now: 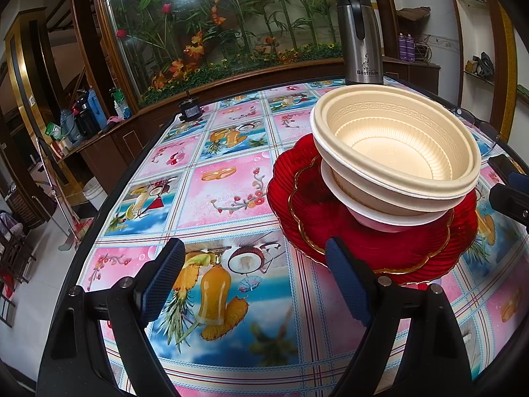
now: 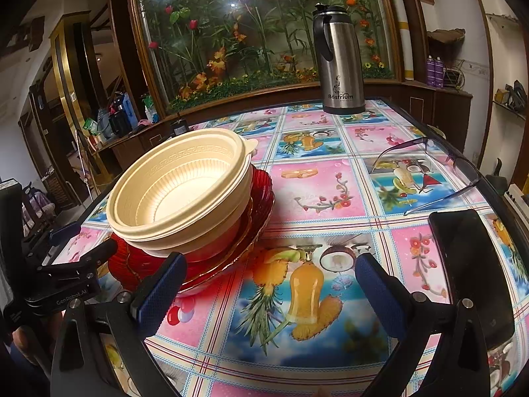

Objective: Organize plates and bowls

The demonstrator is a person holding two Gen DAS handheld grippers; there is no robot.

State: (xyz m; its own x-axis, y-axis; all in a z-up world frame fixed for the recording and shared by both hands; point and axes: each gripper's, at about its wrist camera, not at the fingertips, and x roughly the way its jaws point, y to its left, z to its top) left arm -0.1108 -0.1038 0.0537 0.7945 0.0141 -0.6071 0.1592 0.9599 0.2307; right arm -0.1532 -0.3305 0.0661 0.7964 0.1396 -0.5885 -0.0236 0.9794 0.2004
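Already the cream bowls (image 1: 396, 152) sit nested together on top of the red plates (image 1: 380, 241), one pile toward the middle of the desk (image 1: 215, 192). So the stacking step looks done or nearly so, judging by how things lie.

Both tools are empty. The left tool (image 1: 254, 284) stands wide open over the patterned cloth, its right finger just in front of the plates' near rim without clearly touching it. The right tool (image 2: 267, 294) is also wide open, holding nothing, with the pile just off its left finger.

Nearby are a steel flask (image 2: 340, 63) at the far edge, a pair of glasses (image 2: 429, 172) and a dark phone (image 2: 472, 271) on the right side.

The bowls lean a little, so the pile may be unsteady. If anything remains, the next move would likely be to square up the bowls or shift the whole pile, which calls for a gentle grip on the plate rim from both sides.
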